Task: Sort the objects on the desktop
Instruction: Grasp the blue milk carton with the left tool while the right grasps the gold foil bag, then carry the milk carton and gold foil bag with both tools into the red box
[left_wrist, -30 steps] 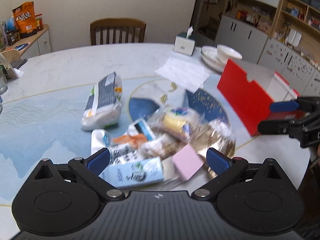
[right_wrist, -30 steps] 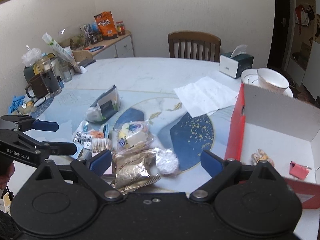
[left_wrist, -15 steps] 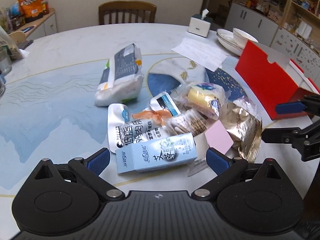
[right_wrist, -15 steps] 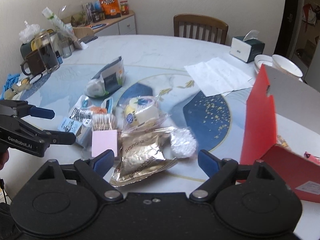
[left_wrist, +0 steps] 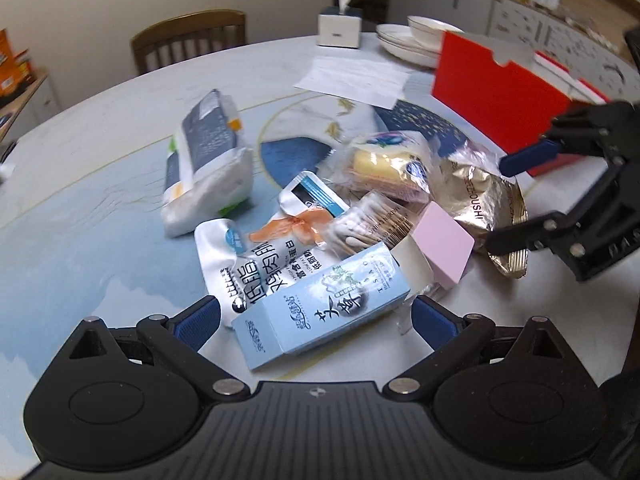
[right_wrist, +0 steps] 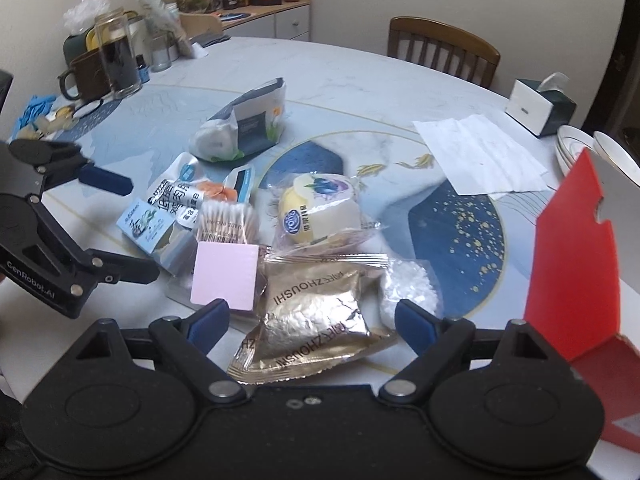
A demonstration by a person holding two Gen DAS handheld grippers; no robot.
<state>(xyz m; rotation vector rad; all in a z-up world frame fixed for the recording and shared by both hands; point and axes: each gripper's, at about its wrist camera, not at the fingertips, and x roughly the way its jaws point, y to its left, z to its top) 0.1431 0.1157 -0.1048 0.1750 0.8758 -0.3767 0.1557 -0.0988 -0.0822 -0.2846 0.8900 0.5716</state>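
Observation:
A pile of small goods lies on the round table. My left gripper (left_wrist: 316, 318) is open, its jaws on either side of a light blue box (left_wrist: 320, 312). Behind it lie a silver pouch (left_wrist: 240, 264), cotton swabs (left_wrist: 372, 224), a pink pad (left_wrist: 442, 246) and a wrapped cake (left_wrist: 384, 164). My right gripper (right_wrist: 312, 320) is open around a gold foil packet (right_wrist: 316, 320), with the pink pad (right_wrist: 224, 276) at its left finger. The red box (right_wrist: 576, 256) stands open at the right. Each gripper shows in the other's view, the right one (left_wrist: 516, 200) and the left one (right_wrist: 128, 232).
A white tissue pack (left_wrist: 208, 164) lies left of the pile. A paper sheet (right_wrist: 480, 156), a tissue box (right_wrist: 540, 106) and stacked bowls (right_wrist: 592, 152) sit at the far right. Mugs and a glass (right_wrist: 116, 56) stand far left. A chair (right_wrist: 444, 50) is behind the table.
Both grippers have moved forward and down to the pile. The blue box now lies between the left jaws and the gold packet between the right jaws. Both stay open.

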